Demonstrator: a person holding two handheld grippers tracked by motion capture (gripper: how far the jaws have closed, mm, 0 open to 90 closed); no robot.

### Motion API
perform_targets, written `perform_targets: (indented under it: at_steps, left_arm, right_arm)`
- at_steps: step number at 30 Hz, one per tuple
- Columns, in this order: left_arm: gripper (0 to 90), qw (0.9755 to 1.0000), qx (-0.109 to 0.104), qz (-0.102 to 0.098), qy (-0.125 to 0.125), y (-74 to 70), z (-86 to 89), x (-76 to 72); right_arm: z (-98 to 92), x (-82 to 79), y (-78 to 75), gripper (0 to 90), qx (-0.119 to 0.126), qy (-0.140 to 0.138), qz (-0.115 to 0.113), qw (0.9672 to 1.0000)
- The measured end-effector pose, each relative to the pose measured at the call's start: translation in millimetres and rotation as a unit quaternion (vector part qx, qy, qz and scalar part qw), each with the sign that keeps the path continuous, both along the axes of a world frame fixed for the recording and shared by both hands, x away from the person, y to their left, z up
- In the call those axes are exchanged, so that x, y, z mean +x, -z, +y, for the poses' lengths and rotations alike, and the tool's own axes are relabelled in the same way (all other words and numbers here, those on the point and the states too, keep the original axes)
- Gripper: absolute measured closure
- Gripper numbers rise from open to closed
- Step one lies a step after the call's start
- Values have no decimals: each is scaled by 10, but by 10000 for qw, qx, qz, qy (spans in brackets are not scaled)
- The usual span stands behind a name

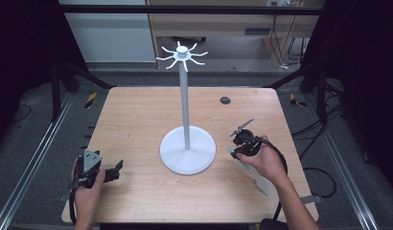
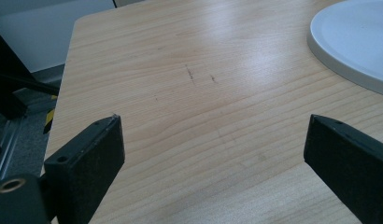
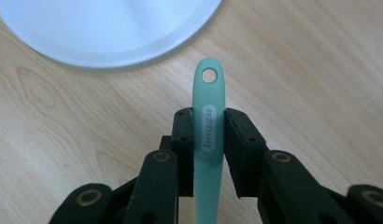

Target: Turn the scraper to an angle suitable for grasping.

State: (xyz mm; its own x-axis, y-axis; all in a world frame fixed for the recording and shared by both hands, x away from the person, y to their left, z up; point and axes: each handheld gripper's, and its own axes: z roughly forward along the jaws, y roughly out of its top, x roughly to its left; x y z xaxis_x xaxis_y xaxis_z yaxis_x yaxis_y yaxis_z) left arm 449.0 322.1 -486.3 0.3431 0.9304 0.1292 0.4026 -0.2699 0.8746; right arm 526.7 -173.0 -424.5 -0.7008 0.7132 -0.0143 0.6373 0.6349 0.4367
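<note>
Standing mid-table, the white hook stand (image 1: 187, 143) is the landmark: wide round base, thin pole, hooks up top. Right of its base, just off the rim, the teal silicone spatula (image 3: 208, 135) sits in the right gripper (image 3: 208, 133), jaws nearly closed, pads pinching the handle below its hang hole. Prob light, bendy, a bit slick; grip w/ pads near the hole so it won't swing. Left gripper (image 2: 213, 154), left of the base, gapes wide, holding nothing.

Grey floor (image 1: 36, 124), wooden shelving (image 1: 209, 21), dark surrounds.
</note>
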Motion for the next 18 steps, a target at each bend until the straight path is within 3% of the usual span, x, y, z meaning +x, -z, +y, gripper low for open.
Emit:
perform_targets:
  at_steps: [8,18]
  left_arm:
    - [46,10000,-17,6,-4,-4,7,-5]
    - [45,10000,-28,16,34,-2,-5,-7]
  right_arm:
    - [-59,-30,-182,742,200,72,-278,9994]
    - [-170,-69,-422,743,477,198,-678,9964]
